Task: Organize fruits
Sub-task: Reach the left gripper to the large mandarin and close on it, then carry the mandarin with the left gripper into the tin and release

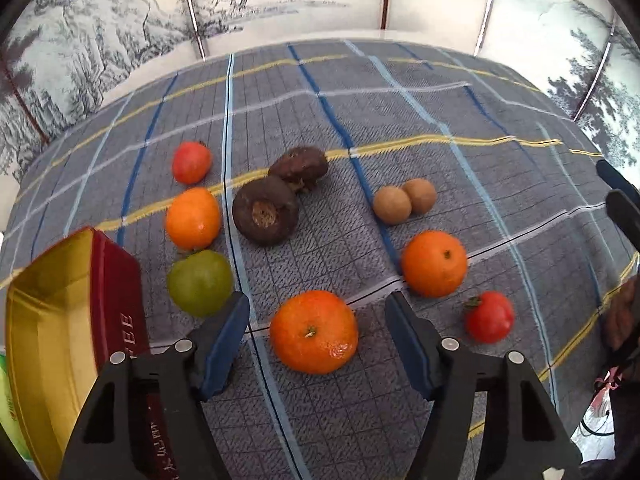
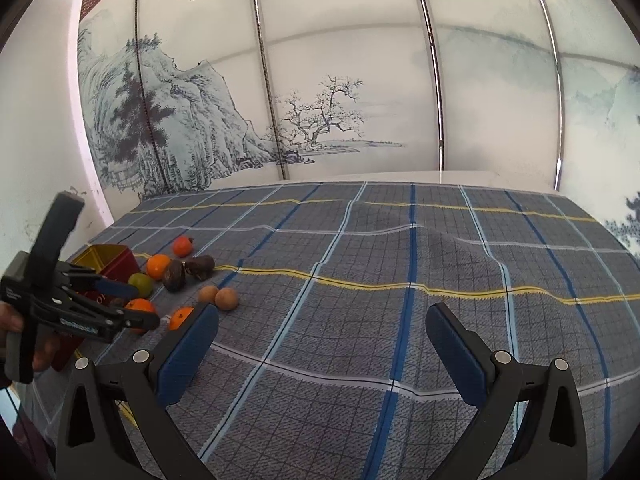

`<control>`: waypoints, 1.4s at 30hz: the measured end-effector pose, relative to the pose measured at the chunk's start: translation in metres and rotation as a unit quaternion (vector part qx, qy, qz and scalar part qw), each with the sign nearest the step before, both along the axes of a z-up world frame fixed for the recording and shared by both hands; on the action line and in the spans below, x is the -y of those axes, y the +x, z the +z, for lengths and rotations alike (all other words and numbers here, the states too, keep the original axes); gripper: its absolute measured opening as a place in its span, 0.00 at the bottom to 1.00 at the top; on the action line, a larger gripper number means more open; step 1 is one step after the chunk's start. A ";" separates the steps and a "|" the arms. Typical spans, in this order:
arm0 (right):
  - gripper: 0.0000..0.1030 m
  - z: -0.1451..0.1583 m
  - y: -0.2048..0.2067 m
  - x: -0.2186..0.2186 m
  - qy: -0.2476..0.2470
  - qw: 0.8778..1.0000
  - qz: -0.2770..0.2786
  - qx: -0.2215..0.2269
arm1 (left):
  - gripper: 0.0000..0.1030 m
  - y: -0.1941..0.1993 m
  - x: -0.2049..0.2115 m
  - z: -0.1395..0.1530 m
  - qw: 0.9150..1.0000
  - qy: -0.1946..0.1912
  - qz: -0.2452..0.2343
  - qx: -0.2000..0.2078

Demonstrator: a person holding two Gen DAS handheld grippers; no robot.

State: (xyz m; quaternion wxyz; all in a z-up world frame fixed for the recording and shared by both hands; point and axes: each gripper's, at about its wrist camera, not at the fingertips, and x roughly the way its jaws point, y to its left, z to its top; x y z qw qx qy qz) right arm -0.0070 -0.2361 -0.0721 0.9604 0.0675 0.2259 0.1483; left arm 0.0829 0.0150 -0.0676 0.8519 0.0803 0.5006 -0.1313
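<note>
Fruits lie loose on the plaid cloth. My left gripper (image 1: 318, 320) is open, its jaws either side of a near orange (image 1: 314, 332) without touching it. Around lie two more oranges (image 1: 434, 263) (image 1: 193, 218), a green fruit (image 1: 200, 283), two red tomatoes (image 1: 489, 316) (image 1: 191, 162), two dark brown fruits (image 1: 265, 211) (image 1: 299, 168) and two small tan fruits (image 1: 392, 205). A red tin box with gold inside (image 1: 48, 308) stands open at the left. My right gripper (image 2: 320, 320) is open and empty over bare cloth. The left gripper also shows in the right wrist view (image 2: 132, 304).
The blue-grey plaid tablecloth (image 2: 400, 280) covers the table and is rumpled in the middle. A painted landscape screen (image 2: 280, 100) stands behind the table. The red tin (image 2: 116, 260) sits near the table's left edge.
</note>
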 end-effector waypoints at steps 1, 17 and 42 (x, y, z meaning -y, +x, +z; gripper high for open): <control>1.00 0.000 0.001 0.001 0.002 1.000 0.000 -0.001 | 0.56 0.001 0.000 -0.003 1.000 -0.002 0.001 -0.006; 1.00 -0.009 0.019 0.008 0.026 0.998 -0.020 -0.050 | 0.35 -0.038 -0.002 0.038 0.993 -0.026 0.075 0.088; 1.00 -0.016 0.033 0.000 -0.010 0.995 -0.056 -0.088 | 0.36 -0.070 -0.082 0.080 0.979 0.019 0.141 0.145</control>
